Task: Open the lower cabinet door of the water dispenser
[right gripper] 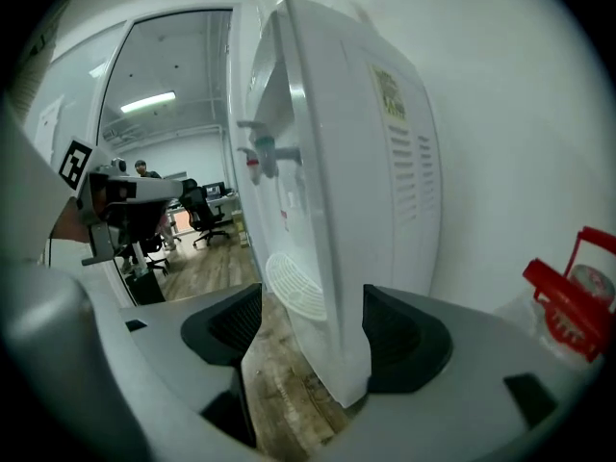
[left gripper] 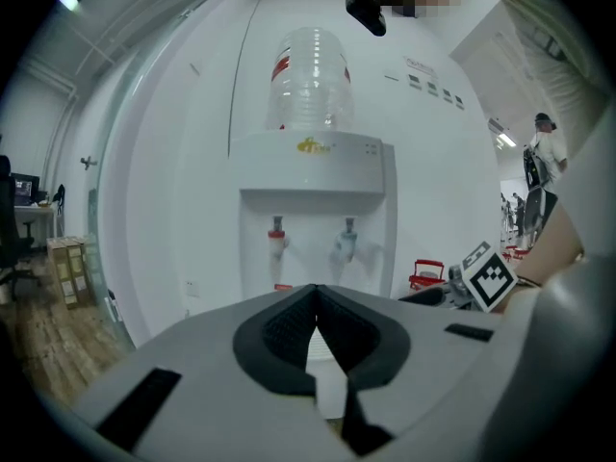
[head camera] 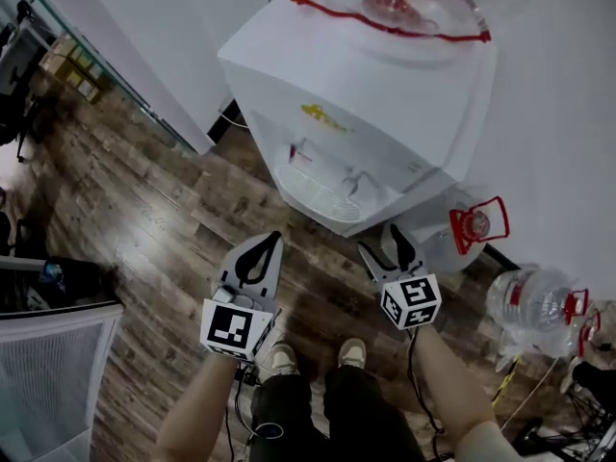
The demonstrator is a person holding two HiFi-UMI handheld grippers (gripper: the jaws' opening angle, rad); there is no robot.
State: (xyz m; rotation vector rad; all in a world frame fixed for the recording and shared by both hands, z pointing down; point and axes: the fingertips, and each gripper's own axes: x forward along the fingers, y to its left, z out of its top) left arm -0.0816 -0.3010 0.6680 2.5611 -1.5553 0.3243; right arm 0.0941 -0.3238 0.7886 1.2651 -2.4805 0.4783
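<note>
White plastic water dispenser [head camera: 366, 94] stands against the wall. Its lower cabinet door [right gripper: 325, 359], the front panel under the dispenser's drip grille, is probably light, stiff and slick. Pull at its free edge; no handle visible. Right gripper [right gripper: 313, 320] is spread wide and empty, near the dispenser's lower front corner. Left gripper [left gripper: 316, 292] is pressed together, facing the dispenser's front, apart from it.

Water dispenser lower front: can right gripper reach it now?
Likely yes: right gripper is open, aimed at the water dispenser, at its lower corner below the drip tray, with only floor between.
</note>
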